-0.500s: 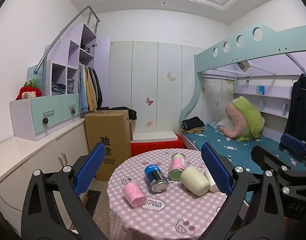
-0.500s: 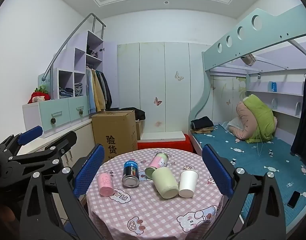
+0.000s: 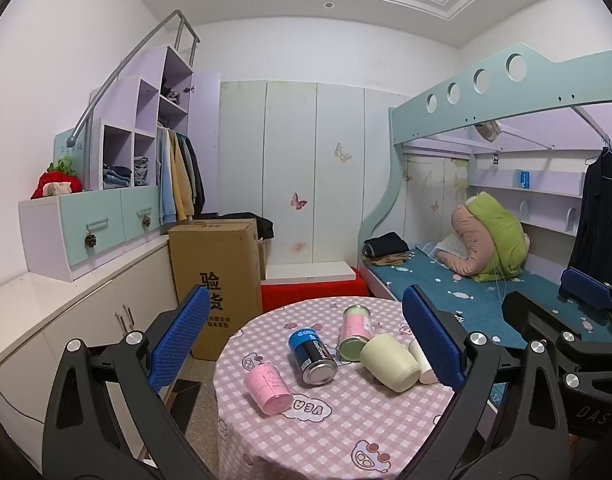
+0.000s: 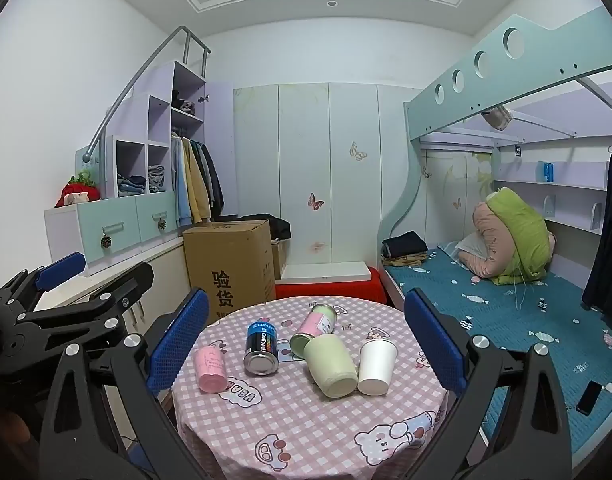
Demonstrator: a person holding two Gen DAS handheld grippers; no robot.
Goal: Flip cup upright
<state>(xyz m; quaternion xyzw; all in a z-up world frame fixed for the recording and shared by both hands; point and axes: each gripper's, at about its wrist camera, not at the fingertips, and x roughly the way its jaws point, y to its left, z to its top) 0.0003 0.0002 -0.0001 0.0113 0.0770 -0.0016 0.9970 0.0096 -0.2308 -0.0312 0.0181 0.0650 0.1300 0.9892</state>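
A round table with a pink checked cloth (image 3: 345, 432) (image 4: 298, 420) holds several cups and cans lying on their sides. A pink cup (image 3: 268, 388) (image 4: 211, 369) lies at the left, a pale green cup (image 3: 390, 362) (image 4: 331, 365) in the middle, a white paper cup (image 4: 375, 366) (image 3: 419, 364) at the right. My left gripper (image 3: 306, 344) is open and empty, held back from the table. My right gripper (image 4: 306, 344) is open and empty too, also short of the cups.
A blue can (image 3: 311, 354) (image 4: 261, 346) and a pink-and-green can (image 3: 355, 332) (image 4: 315, 326) lie between the cups. A cardboard box (image 3: 218, 280) stands behind the table, white cabinets (image 3: 86, 320) to the left, a bunk bed (image 4: 505, 300) to the right.
Both views have shifted very slightly; the table and cups look about the same. Both grippers stay open.
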